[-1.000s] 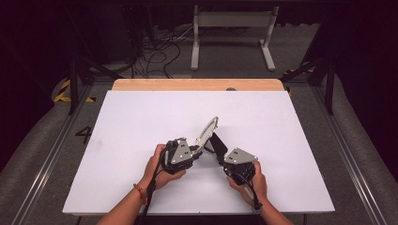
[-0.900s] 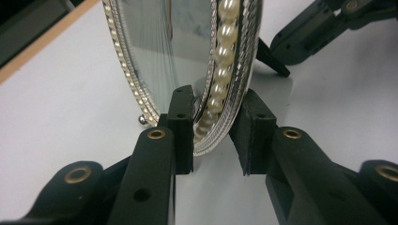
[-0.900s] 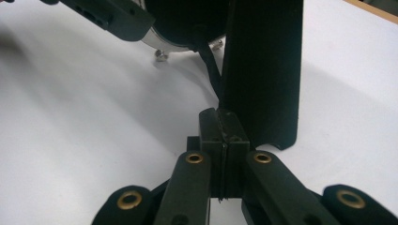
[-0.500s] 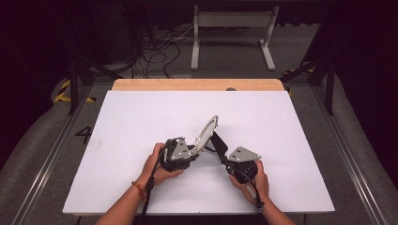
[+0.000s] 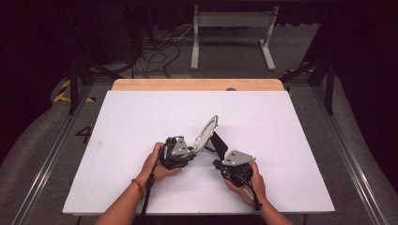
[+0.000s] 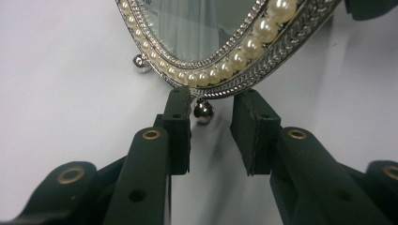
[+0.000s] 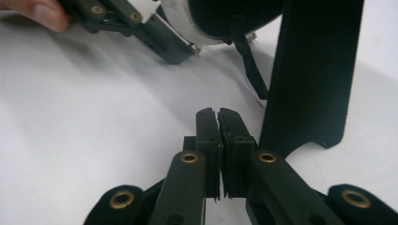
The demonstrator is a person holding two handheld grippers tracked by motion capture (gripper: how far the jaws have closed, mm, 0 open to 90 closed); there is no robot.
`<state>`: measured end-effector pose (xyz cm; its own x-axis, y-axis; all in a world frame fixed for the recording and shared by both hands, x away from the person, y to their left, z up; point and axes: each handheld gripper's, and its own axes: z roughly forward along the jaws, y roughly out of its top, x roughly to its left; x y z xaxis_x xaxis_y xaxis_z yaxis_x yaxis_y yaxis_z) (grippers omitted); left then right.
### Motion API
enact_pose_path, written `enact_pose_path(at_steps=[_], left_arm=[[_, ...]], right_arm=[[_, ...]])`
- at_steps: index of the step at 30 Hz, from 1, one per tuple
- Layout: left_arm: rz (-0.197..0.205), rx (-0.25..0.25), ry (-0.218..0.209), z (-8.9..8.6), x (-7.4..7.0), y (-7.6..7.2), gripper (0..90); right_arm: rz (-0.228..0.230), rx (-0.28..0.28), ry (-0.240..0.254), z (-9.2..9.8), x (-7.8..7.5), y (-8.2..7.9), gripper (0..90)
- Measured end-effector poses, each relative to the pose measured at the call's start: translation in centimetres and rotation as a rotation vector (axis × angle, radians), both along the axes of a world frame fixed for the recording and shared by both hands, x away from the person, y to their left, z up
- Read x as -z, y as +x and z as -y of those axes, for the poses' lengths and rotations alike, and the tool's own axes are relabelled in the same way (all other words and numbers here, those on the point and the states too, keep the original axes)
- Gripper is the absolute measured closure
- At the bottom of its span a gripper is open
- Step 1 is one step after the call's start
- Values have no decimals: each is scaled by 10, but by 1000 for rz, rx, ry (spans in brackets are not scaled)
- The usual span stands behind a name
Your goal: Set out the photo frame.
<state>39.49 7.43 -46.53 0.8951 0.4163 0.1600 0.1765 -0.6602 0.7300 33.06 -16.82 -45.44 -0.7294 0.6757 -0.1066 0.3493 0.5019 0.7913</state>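
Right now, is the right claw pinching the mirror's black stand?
No, the right claw is shut on nothing, its tips pressed together beside the black stand, which rises just to one side of it.

The desk [image 5: 141, 122] has a plain white top with a strip of bare light wood along its far edge, where a small dark round spot [image 5: 230, 88] sits right of the middle. Near the front middle an oval mirror [image 5: 207, 132] with a silver, pearl-studded frame stands tilted on the white surface, resting on small silver ball feet [image 6: 203, 111] and propped behind by a black stand [image 5: 218, 140].
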Motion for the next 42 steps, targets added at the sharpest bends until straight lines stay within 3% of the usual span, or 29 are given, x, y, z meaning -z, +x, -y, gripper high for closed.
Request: enact_pose_path(at_steps=[4,8,11,14,17,20,21,28,34,42], left_arm=[[6,17,-19,-1,-4,-3,660],[42,32,-72,2,-15,-14,604],[88,33,-96,10,-22,-24,579],[113,15,-95,12,-24,-26,595],[122,-1,-100,11,-24,-25,685],[141,8,-80,11,-25,-26,706],[141,8,-80,11,-25,-26,710],[167,6,-55,14,-27,-31,724],[152,2,-83,19,-26,-37,721],[176,-2,-67,26,-26,-42,724]], right_arm=[[3,41,-6,4,2,4,881],[-13,55,20,8,2,7,881],[-8,43,3,4,1,6,860],[-9,34,-2,0,3,5,882],[-4,31,-17,-3,5,5,900],[-13,59,0,3,6,9,900],[-25,56,20,5,6,10,900],[-27,48,11,8,5,11,900],[-36,59,14,12,5,12,900],[-32,75,-8,20,3,15,900]])
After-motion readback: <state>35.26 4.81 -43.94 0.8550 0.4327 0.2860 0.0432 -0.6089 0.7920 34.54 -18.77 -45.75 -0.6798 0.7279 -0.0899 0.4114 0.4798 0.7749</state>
